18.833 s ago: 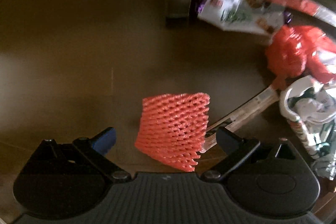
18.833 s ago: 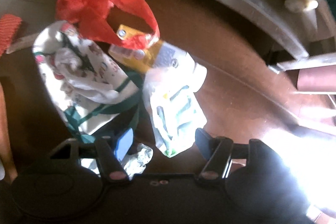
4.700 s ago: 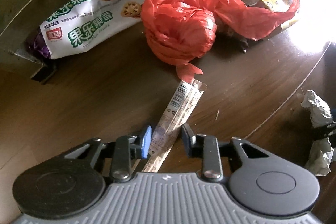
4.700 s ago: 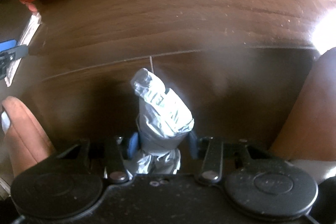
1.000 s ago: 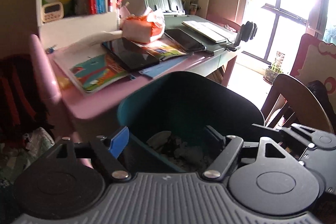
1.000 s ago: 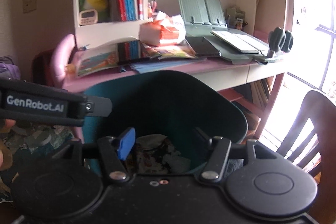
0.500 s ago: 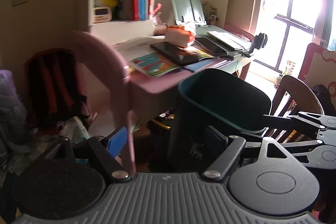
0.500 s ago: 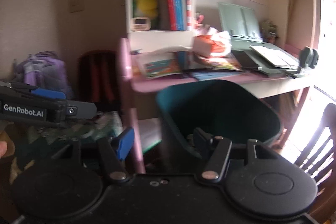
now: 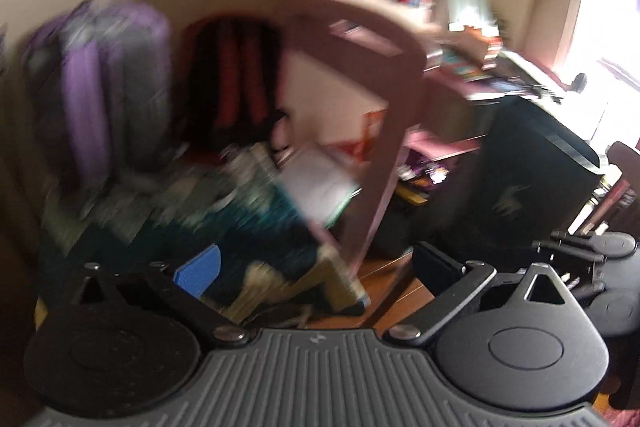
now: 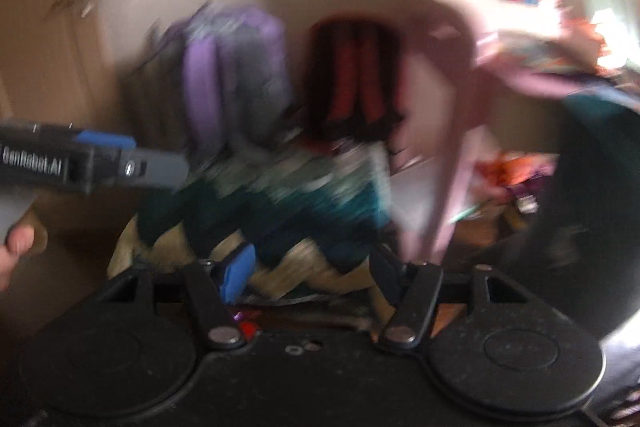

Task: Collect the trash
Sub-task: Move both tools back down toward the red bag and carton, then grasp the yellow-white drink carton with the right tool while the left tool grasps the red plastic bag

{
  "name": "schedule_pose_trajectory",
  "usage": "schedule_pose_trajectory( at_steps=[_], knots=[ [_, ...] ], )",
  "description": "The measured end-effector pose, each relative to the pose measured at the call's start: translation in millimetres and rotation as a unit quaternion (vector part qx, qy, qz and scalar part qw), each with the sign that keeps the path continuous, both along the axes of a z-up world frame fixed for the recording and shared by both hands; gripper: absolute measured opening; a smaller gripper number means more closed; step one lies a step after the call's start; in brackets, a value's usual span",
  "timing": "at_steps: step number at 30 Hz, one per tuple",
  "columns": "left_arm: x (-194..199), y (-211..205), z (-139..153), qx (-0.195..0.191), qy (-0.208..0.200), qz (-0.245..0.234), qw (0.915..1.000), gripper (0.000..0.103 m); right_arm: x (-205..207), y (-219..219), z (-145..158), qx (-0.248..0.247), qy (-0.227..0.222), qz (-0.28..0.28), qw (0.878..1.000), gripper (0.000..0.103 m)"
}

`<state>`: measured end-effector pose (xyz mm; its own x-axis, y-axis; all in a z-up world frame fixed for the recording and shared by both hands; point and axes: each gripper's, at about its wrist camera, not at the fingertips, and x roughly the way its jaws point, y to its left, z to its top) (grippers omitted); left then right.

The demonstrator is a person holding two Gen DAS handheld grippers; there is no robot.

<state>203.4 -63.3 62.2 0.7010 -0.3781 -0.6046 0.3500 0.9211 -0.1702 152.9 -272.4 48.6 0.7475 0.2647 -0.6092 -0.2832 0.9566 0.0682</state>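
Both my left hand-held gripper [image 9: 316, 263] and right hand-held gripper [image 10: 312, 273] stand wide and empty (frames blurred), the bin [image 9: 532, 179] off to my right, no trash in view, so remaining work cannot be judged.

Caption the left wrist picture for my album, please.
Open, empty left gripper sweeps blurrily past a pink chair and dark teal bin.

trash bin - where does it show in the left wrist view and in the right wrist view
Left wrist: the dark trash bin stands at the right, below the desk, above the right finger.
Right wrist: the trash bin is cut by the right edge, blurred.
Shared landmark: the purple backpack against the wall, left of the red and black bag.
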Motion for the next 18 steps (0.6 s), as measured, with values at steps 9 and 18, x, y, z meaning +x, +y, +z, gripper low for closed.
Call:
schedule_pose_trajectory(
  at_steps=[9,18],
  knots=[
    [45.7,110.2,-150.6,0.027,0.115,0.094,0.9886,0.103,65.8,104.9,-135.0,-0.041,0.084,0.073,0.993,0.063],
    [87.4,161.7,-318.0,0.086,0.229,0.109,0.9636,0.103,123.4,160.9,-282.7,-0.131,0.171,0.189,0.958,0.063]
  ],
)
